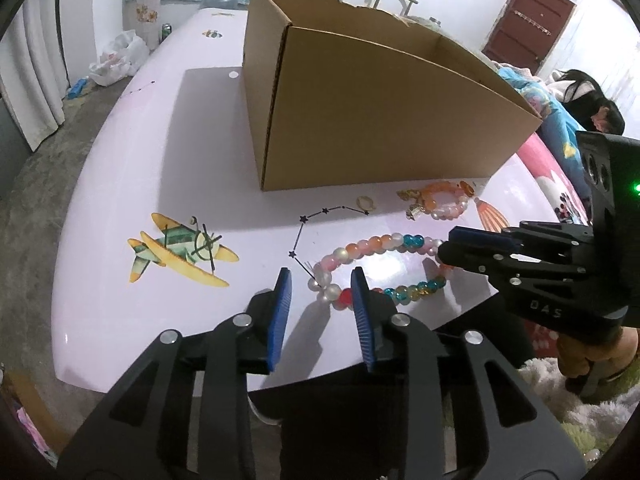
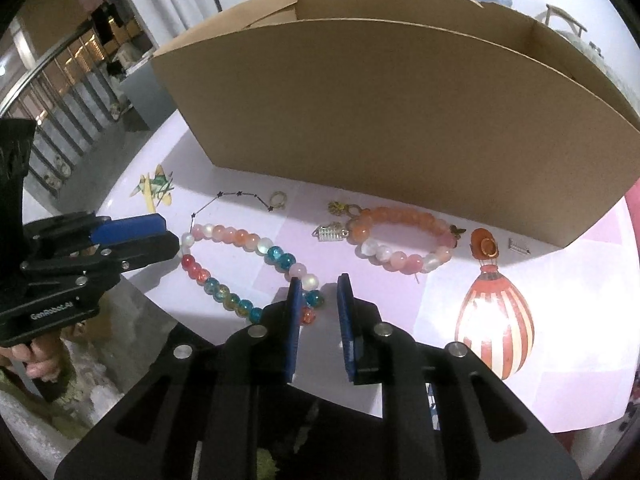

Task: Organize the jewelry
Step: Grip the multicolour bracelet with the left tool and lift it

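Note:
A long multicoloured bead bracelet (image 1: 384,242) (image 2: 240,240) lies on the pale pink table (image 1: 160,300). My left gripper (image 1: 320,280) is open over its left end, with white and red beads between the blue pads and a gap on the left side. My right gripper (image 2: 320,282) is open at the bracelet's other end, teal and red beads resting by its left pad. An orange-pink bracelet (image 1: 444,200) (image 2: 400,236) with charms and a small gold ring (image 1: 365,202) (image 2: 277,199) lie closer to the cardboard box (image 1: 380,128) (image 2: 400,112).
The open box stands upright just behind the jewelry. A small silver clip (image 2: 519,246) lies near the box at the right. Printed plane and balloon pictures decorate the tabletop. A person with dark hair (image 1: 592,96) is beyond the table's right edge.

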`<state>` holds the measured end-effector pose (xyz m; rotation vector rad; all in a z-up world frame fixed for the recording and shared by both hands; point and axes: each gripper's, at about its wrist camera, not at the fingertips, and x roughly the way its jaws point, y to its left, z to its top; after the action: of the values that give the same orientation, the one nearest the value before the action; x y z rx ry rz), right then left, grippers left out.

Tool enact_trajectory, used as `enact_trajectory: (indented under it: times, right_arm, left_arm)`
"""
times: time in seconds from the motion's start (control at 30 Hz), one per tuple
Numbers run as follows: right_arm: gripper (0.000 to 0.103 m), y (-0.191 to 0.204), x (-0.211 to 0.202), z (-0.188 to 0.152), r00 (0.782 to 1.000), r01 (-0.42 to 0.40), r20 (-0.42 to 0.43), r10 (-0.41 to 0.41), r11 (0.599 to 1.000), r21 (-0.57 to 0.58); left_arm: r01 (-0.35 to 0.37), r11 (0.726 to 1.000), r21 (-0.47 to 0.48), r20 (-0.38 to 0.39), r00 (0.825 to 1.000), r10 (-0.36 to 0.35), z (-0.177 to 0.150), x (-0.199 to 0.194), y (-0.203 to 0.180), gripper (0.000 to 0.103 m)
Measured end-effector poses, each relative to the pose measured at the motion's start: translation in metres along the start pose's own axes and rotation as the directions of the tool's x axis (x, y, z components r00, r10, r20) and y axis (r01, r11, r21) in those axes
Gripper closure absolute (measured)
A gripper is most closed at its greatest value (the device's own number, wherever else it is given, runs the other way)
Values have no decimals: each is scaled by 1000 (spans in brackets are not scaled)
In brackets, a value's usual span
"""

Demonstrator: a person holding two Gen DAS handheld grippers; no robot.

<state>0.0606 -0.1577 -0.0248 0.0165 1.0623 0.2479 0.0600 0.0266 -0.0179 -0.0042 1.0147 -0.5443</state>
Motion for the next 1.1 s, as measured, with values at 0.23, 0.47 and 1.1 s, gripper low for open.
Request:
enact_trajectory:
  times: [0.23,0.47,1.1]
  right_arm:
    - [85,10,5,2,1000,31,1,-31,998,-49]
    - [87,13,6,0,999,33,18,-33,999,-40]
    - [86,-2,6,-2,999,-44,-5,44,999,23]
  left_arm:
    - [-17,1000,1,-15,1000,17,2,9,-3,75]
    - [-26,999,34,-28,999,27,5,17,-12,80]
    - [-197,967,160,-56,977,208,11,28,-40,92]
